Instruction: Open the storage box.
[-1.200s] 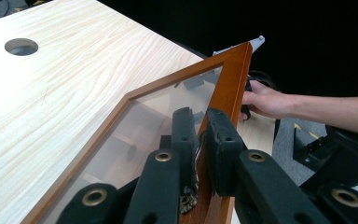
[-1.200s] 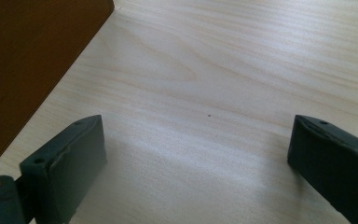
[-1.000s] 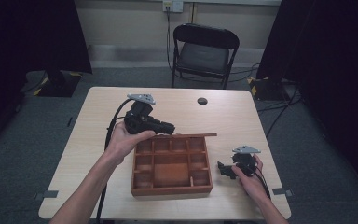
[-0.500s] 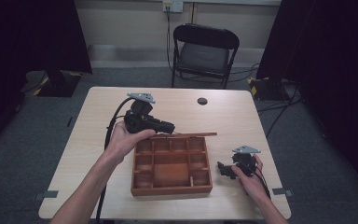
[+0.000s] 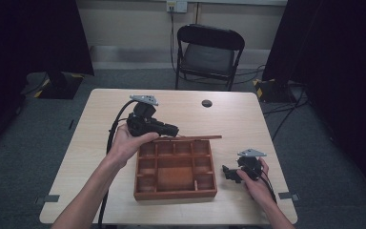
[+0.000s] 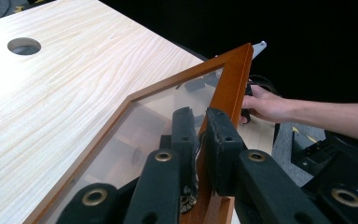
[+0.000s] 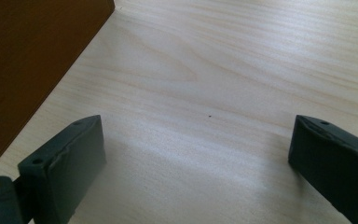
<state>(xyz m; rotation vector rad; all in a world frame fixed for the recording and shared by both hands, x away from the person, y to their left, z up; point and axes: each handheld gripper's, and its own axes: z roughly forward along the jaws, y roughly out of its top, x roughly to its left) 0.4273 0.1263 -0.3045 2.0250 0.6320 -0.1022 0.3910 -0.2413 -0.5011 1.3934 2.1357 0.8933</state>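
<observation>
A brown wooden box [image 5: 175, 193] with several compartments sits in the middle of the table. Its glass lid in a wooden frame [image 5: 190, 138] is swung up on the far side, seen nearly edge-on. My left gripper [image 5: 174, 130] is shut on that frame at the lid's left end. In the left gripper view my gripper [image 6: 200, 126] pinches the frame [image 6: 228, 79], with the glass pane [image 6: 158, 112] to its left. My right gripper [image 5: 226, 172] rests on the table just right of the box, open. In the right gripper view it [image 7: 196, 144] holds nothing, and the box wall [image 7: 28, 56] is at upper left.
The light wooden table [image 5: 100, 157] has a round cable hole [image 5: 207, 103] near its far edge. A black folding chair [image 5: 209, 52] stands behind the table. Cables trail from both grippers toward the near edge. The person's right hand [image 6: 265, 102] lies beyond the lid.
</observation>
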